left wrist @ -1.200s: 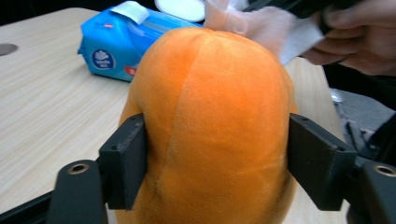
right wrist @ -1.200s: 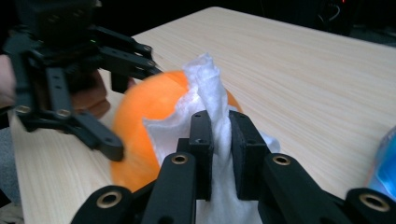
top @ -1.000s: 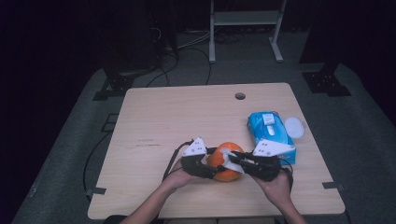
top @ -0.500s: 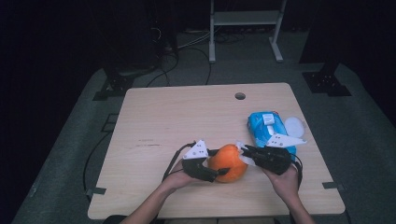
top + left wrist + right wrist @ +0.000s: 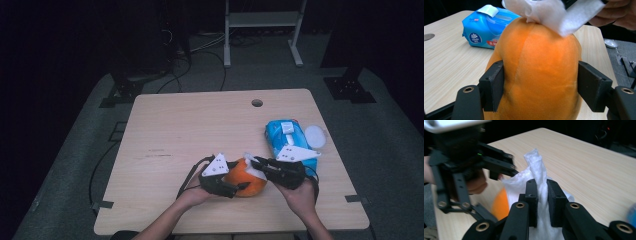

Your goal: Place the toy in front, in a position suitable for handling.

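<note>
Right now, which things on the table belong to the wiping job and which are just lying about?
In the job:
- orange fruit, clamped in the left claw
- white wipe, pinched in the right claw and laid on the fruit's top

Lying about:
- blue wipe pack, lid open
- small white disc beside the pack

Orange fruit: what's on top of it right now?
A white wipe, pinched by the right gripper, lies over the orange fruit. The skin beneath the wipe is hidden.
</note>
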The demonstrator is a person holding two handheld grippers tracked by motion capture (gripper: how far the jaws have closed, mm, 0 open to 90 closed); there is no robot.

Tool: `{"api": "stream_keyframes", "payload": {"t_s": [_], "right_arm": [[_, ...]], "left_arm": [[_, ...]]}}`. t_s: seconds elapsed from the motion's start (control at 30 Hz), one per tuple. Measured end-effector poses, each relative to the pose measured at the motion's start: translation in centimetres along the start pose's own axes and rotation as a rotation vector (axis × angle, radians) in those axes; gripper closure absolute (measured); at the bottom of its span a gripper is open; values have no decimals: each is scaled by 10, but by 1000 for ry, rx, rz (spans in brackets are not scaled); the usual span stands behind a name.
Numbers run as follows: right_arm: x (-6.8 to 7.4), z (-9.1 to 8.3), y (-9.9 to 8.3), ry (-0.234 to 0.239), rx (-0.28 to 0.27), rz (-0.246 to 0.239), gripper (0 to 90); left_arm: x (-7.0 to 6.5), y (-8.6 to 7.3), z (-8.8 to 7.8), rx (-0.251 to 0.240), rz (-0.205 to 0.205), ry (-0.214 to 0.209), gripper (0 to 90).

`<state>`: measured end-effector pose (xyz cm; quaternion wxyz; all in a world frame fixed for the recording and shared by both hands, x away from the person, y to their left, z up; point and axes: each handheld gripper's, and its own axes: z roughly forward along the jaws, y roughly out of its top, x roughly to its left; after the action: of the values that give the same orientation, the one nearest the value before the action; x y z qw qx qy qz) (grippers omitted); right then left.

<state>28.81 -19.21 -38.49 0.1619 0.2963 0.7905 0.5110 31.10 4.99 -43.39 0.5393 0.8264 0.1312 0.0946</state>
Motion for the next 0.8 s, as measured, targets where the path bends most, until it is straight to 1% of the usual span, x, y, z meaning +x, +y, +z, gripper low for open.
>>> {"api": "stream_keyframes", "payload": {"t_s": [0.07, 0.1, 0.13, 0.17, 0.23, 0.27, 0.3, 0.33, 0.37, 0.4, 0.43, 0.5, 0.57, 0.6, 0.63, 0.67, 0.73, 0.77, 0.8], "right_arm": [[-7, -2, -4, -15, -3, 22, 794], [-6, -3, -4, -21, -2, 29, 794], [-3, -3, -3, -25, 0, 13, 794], [0, -3, -1, -22, -1, 3, 793], [9, 0, 2, 17, -8, -27, 791], [14, 2, 3, 15, 2, -49, 791], [18, 3, 5, 0, 9, -73, 791], [17, 3, 5, -6, 10, -78, 792], [14, 2, 5, -6, 9, -60, 792], [9, 1, 4, -13, 10, -43, 792], [3, 1, 1, -10, 13, -25, 792], [-3, 1, -3, 23, 21, 4, 792], [-1, 0, -3, 39, 40, -25, 792], [1, -1, -3, 46, 47, -45, 792], [1, -2, -2, 56, 53, -53, 791], [0, -2, -3, 78, 55, -47, 790], [-2, -3, -3, 90, 57, -42, 790], [-4, -4, -3, 87, 61, -43, 790], [-6, -5, -3, 76, 62, -42, 790]], "left_arm": [[0, 0, 2, -5, -6, 3, 290], [-1, 0, 3, -4, -5, 7, 290], [-1, 0, 3, -4, -4, 10, 289], [-1, 0, 3, -6, -12, 13, 288], [0, 0, 3, -10, -21, 13, 287], [1, -1, 2, -8, -21, 14, 287], [1, -1, 2, -8, -25, 14, 287], [1, -1, 1, -9, -29, 13, 288], [1, 0, 1, -8, -25, 12, 288], [0, 0, 1, -8, -17, 6, 286], [0, 0, 2, -9, -12, -3, 280], [1, 2, 0, -2, 19, -32, 238], [5, 4, -3, -12, 18, -64, 174], [9, 4, -4, -26, 15, -73, 146], [14, 3, -4, -30, 19, -82, 109], [17, 2, -3, -34, 5, -95, 81], [19, -3, 2, -36, -14, -119, 70], [19, -6, 4, -26, -6, -135, 89], [17, -8, 5, -28, 9, -136, 126]]}}
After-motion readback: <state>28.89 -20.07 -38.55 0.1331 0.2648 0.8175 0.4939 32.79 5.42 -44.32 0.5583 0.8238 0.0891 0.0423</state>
